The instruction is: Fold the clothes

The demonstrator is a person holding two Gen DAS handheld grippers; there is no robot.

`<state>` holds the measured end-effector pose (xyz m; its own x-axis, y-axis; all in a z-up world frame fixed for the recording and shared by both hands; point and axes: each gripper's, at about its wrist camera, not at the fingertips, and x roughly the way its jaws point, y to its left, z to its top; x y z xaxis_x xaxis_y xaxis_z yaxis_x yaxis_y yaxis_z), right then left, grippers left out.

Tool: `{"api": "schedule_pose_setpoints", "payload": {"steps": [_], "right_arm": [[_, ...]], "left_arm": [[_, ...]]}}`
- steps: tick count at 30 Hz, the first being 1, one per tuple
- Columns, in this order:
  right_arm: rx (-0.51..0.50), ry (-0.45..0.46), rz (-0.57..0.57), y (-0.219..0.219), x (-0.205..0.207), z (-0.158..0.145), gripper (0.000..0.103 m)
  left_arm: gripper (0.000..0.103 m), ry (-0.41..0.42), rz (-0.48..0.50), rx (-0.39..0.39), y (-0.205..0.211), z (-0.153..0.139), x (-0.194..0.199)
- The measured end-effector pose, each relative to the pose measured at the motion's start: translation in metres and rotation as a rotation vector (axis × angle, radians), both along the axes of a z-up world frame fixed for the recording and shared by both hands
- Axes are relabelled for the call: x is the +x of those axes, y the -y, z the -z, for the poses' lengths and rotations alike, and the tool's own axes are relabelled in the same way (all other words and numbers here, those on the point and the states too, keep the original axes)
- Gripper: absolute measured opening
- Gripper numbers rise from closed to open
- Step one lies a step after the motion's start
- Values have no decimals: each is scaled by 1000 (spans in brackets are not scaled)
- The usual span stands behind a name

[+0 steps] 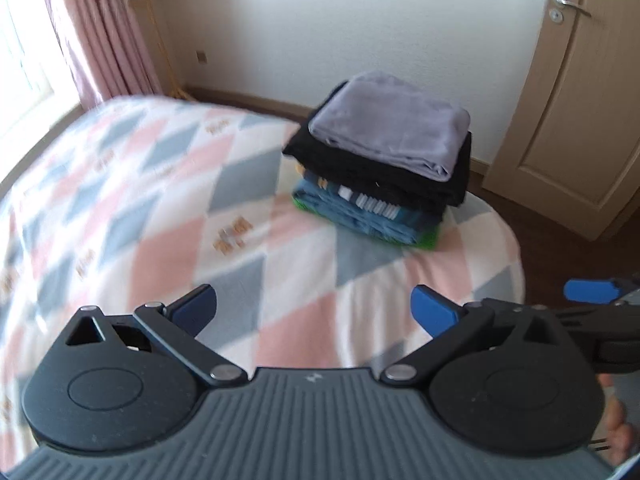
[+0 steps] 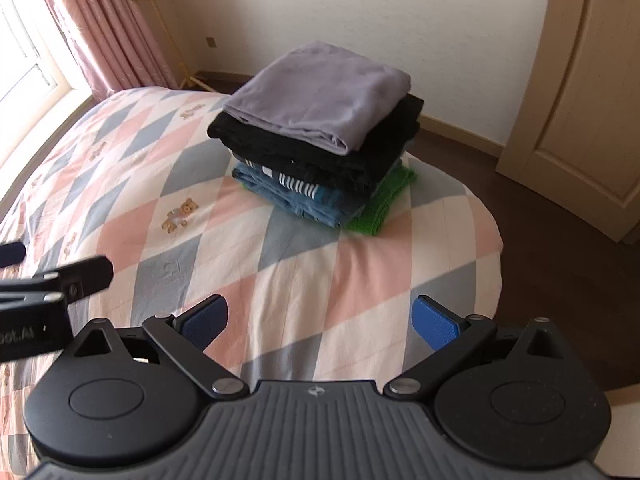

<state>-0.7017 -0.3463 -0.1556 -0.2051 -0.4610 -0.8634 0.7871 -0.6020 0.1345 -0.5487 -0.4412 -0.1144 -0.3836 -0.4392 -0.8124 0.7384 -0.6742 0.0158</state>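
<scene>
Nearest, both grippers, left (image 1: 314, 312) and right (image 2: 320, 322), hovered spread and empty above the bed (image 2: 168, 184). Beyond them, near the bed's far right corner, sat the stack (image 2: 320, 136) of folded clothes, grey top (image 2: 320, 92) with its long axis running left-near to right-far. Behind stood the curtain (image 2: 100, 28) and door (image 2: 592, 80).
</scene>
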Motion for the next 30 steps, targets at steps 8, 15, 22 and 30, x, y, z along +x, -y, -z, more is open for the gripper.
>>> {"api": "schedule_pose_setpoints", "payload": {"steps": [8,15,22,30], "right_arm": [[35,10,20,4,-3,11,101],[59,26,12,25,-16,27,101],[88,39,5,50,-37,42,101],[119,52,-2,71,-59,59,101]], "left_arm": [[102,21,3,49,9,17,0],[102,49,-14,72,34,33,-18],[102,82,-31,96,62,53,-42],[102,116,-26,116,84,74,-70]]}}
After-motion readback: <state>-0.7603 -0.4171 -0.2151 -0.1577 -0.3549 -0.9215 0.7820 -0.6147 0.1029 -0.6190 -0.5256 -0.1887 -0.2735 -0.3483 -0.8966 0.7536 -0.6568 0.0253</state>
